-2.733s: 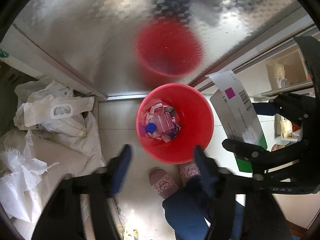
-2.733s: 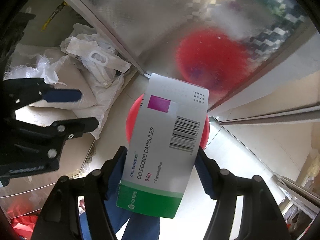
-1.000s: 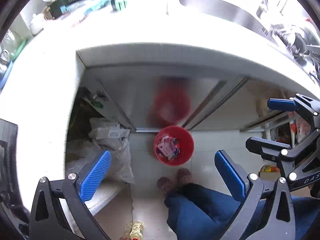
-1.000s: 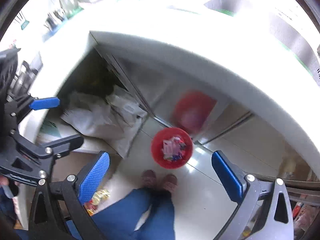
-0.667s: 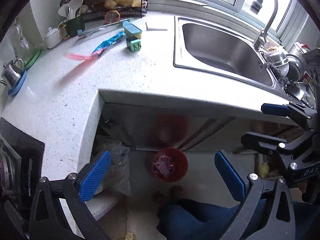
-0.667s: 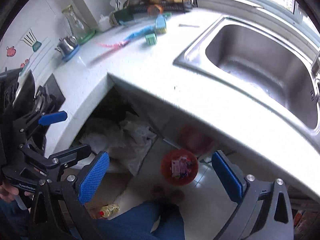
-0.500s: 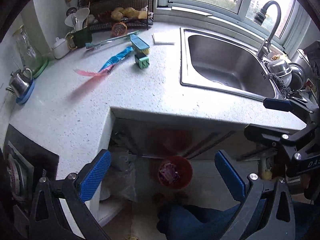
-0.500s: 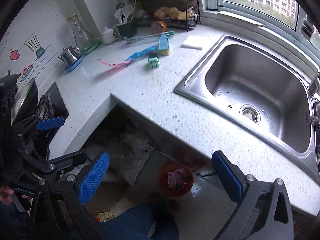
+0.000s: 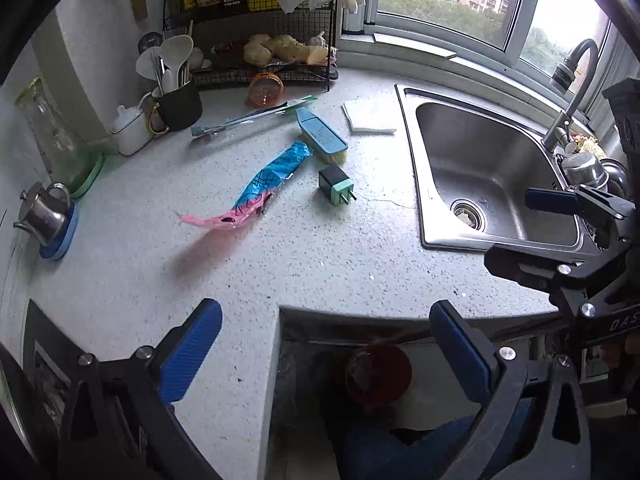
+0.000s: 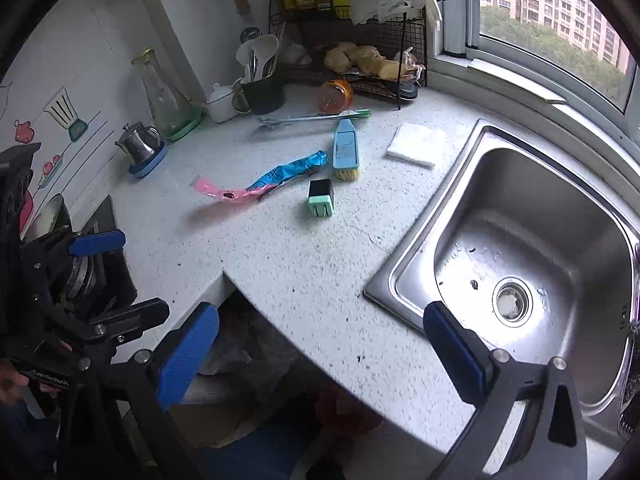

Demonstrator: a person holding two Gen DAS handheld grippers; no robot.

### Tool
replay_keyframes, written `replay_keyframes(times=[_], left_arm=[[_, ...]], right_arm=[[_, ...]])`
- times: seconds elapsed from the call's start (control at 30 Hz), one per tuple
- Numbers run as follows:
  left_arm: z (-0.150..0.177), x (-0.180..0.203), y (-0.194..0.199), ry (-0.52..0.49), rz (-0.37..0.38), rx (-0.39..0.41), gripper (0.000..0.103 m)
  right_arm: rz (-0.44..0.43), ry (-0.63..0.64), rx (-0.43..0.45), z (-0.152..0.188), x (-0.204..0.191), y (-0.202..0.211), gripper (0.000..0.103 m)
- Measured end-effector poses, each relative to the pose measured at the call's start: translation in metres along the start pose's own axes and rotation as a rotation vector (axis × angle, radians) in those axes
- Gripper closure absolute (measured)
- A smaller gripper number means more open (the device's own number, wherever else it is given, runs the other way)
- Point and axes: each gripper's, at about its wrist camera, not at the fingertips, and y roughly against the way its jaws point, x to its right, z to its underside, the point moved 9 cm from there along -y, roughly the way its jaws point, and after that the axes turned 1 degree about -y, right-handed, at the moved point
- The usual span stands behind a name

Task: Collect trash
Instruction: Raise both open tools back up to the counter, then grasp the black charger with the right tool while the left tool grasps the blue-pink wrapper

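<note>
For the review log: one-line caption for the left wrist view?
Open left gripper above counter with wrapper, brush, charger; sink right.

Daylight from window (image 9: 460, 4); sharp counter, dim blurred underside, heavy fisheye vignette.

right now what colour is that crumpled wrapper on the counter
Blue running into pink, the wrapper shows best in the left wrist view.

Speckled stone-like counter (image 9: 304, 248); shiny steel sink (image 9: 480, 168).
</note>
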Motion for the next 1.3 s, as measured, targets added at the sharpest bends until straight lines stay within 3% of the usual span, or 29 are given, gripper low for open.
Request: replay_keyframes(times=[0.33,0.67,1.03,1.17,1.3], left_arm=[[-0.052,-0.062,-0.05,-0.021,0.067,-0.057,0.0],[-0.068,-0.094,-0.097,-0.022,0.116,-0.131,0.0],[-0.071,-0.101,-0.115,-0.029,0.156,-0.163,0.0],[-0.075,-0.105,-0.118,-0.027,0.16,-0.168,0.0],[-0.079,-0.102,-0.125,-0.025,0.222,-0.178,0.0]], right_arm=[[0.009,-0.011,-0.074,-0.061,-0.011,-0.063,0.003],[0.021,-0.017,-0.247,-0.069,-0.005,-0.14,0.037],[0.086,-0.013,-0.314,-0.063,-0.006,-0.161,0.073],[0.076,-0.027,-0.305,-0.064,-0.006,-0.159,0.076],[0.089,-0.054,-0.293,-0.06,0.0,-0.144,0.076]])
